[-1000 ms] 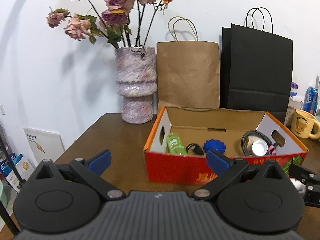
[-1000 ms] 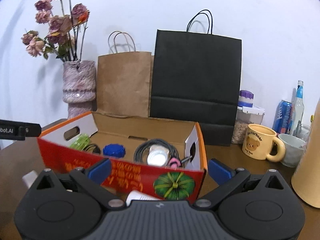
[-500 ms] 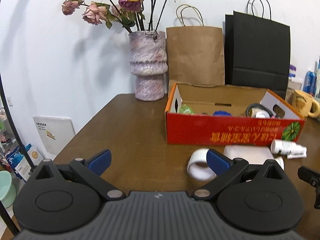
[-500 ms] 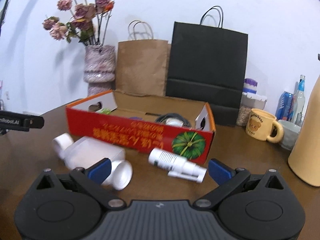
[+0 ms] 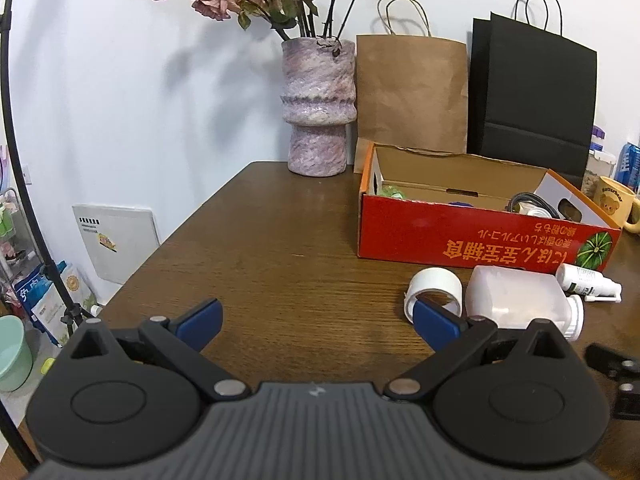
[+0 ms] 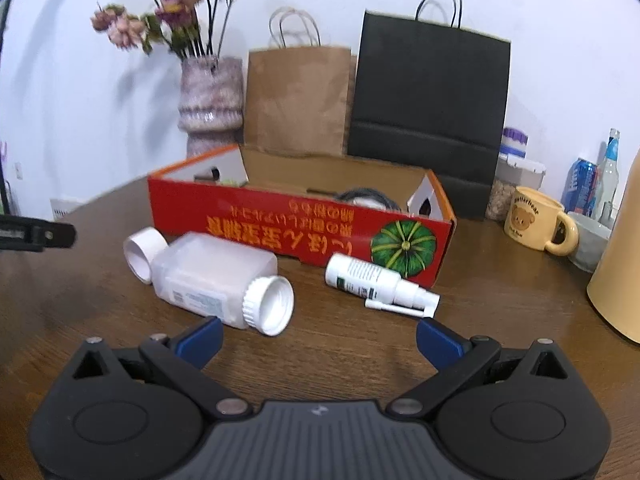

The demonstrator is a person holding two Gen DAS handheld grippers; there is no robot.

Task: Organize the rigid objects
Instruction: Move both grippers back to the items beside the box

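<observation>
Both grippers had drawn back from the red box [image 5: 472, 236]. From the left wrist, the left gripper [image 5: 316, 320] gaped wide, empty, the tape roll [image 5: 434, 292] by its right finger. From the right wrist, the right gripper [image 6: 320, 338] gaped empty before the white bottle [image 6: 216, 272] and spray bottle [image 6: 376, 280], lying against the box.

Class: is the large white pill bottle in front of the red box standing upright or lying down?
Lying down: the pill bottle rests on its side, white cap facing the camera.
</observation>
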